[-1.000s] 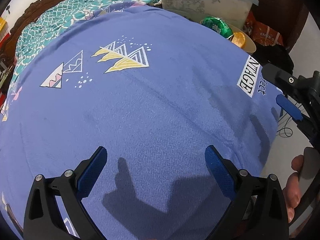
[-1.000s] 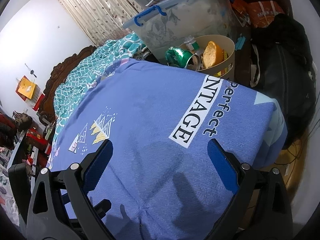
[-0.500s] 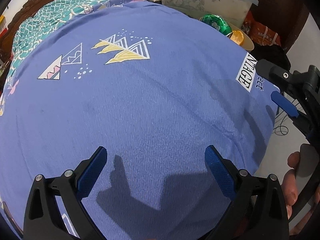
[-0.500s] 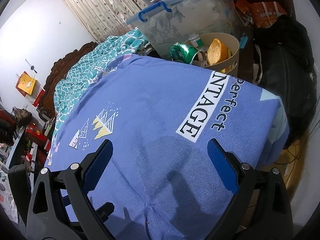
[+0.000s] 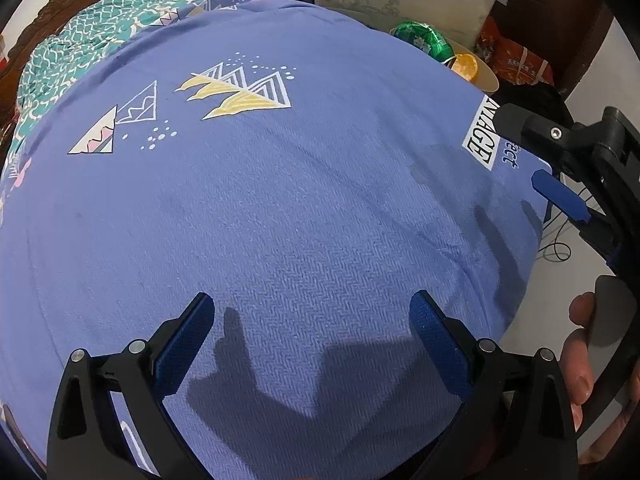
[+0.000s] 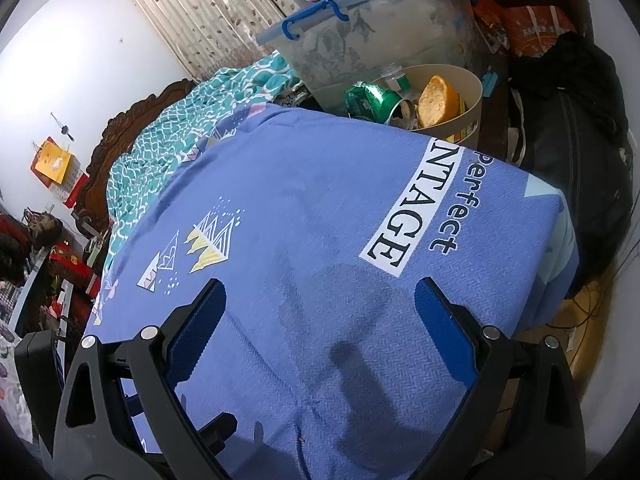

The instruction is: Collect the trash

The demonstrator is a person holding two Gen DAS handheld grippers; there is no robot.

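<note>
A beige trash bin point(image 6: 472, 92) stands beyond the far edge of the bed. It holds a crushed green can point(image 6: 370, 100), an orange peel point(image 6: 436, 100) and a small bottle point(image 6: 394, 76). The bin point(image 5: 486, 76) and can point(image 5: 420, 40) also show in the left wrist view. My left gripper point(image 5: 310, 336) is open and empty over the blue bedsheet point(image 5: 280, 200). My right gripper point(image 6: 320, 320) is open and empty over the same sheet point(image 6: 312, 220). The right gripper also shows at the right edge of the left wrist view point(image 5: 560, 184).
A clear storage box point(image 6: 380, 36) with a blue latch stands behind the bin. A black bag point(image 6: 580, 120) and orange packets point(image 6: 532, 24) lie to the right. A teal blanket point(image 6: 180, 132) covers the bed's far end by a wooden headboard point(image 6: 120, 136). Cables point(image 5: 560, 240) lie on the floor.
Both grippers have drawn back and up a little from the bin; the bed and bin slide away in both views. Both stay open and empty.
</note>
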